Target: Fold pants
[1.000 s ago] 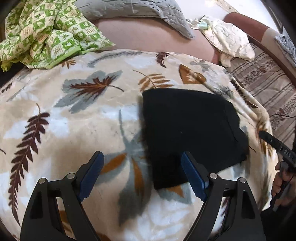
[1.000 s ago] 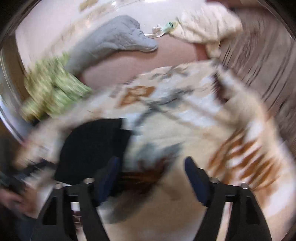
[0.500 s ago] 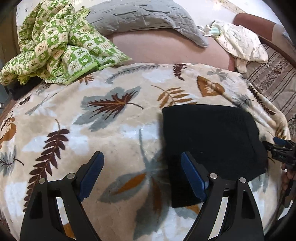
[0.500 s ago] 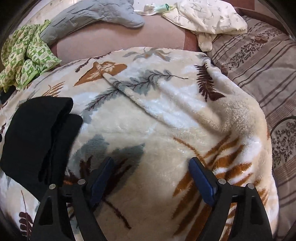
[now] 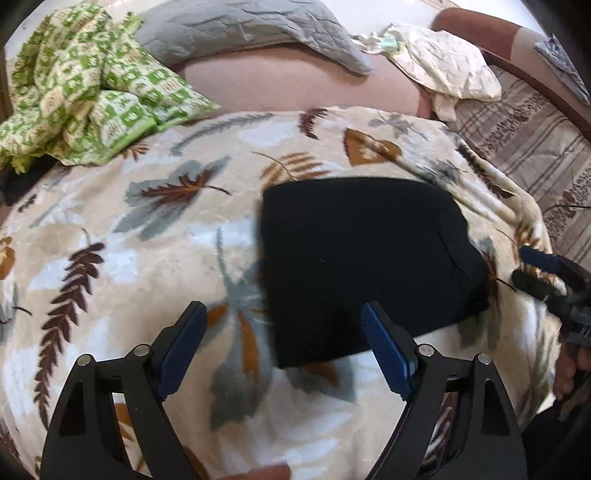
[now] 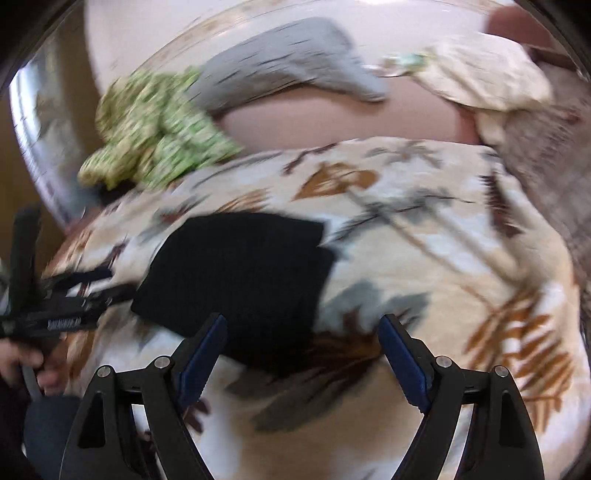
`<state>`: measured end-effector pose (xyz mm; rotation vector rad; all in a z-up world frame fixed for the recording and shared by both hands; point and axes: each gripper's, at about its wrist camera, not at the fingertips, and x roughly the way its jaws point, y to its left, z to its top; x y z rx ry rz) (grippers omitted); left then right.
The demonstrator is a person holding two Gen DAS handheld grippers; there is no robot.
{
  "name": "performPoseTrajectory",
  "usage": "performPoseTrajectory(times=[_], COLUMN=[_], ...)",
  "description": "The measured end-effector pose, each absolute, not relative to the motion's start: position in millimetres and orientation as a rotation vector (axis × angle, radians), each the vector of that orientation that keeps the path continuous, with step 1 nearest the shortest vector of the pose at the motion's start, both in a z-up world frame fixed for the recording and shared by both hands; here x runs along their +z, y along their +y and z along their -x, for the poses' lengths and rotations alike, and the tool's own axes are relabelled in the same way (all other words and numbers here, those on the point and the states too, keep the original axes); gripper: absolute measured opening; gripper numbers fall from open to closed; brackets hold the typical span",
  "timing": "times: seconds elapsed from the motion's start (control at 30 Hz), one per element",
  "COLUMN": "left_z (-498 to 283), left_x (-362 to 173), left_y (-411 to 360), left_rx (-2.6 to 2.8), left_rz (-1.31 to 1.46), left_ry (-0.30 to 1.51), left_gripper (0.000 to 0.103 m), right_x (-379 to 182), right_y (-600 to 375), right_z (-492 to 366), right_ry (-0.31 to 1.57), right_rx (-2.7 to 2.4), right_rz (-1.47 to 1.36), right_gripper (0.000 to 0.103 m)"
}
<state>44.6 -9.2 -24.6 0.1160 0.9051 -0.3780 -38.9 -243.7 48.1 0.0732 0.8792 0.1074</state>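
Black pants (image 5: 362, 258) folded into compact rectangle, lying flat on leaf-print blanket (image 5: 147, 258) over bed. Left tongs (image 5: 284, 332) wide open, nothing between pads, hovering above blanket with right pad over near edge of pants. Right tongs (image 6: 303, 339) also wide open, empty, above near corner of pants; view blurred. Green checked quilt (image 5: 85, 85) and grey pillow (image 5: 251, 33) at far side, well apart from pants.

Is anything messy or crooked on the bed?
The black pants lie folded on the leaf blanket, but not squarely: one layer sticks out past the other at the near right edge. A green quilt sits crumpled at the back left.
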Motion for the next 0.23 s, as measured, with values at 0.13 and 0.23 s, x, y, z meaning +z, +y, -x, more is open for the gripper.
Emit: performPoseTrajectory(times=[0.13, 0.23], left_z=[-37.5, -36.1], left_x=[-18.3, -13.4], left_y=[-8.0, -6.8], left_rx=[-0.361, -0.342], left_rz=[-0.113, -0.127], left_ry=[0.85, 0.815], left_gripper=[0.1, 0.1], right_x=[36.8, 36.5], right_y=[-223.6, -220.8], right_z=[38.5, 38.2], right_ry=[0.919, 0.917], right_rx=[0.117, 0.118], right_rz=[0.042, 0.043], right_gripper=[0.085, 0.085])
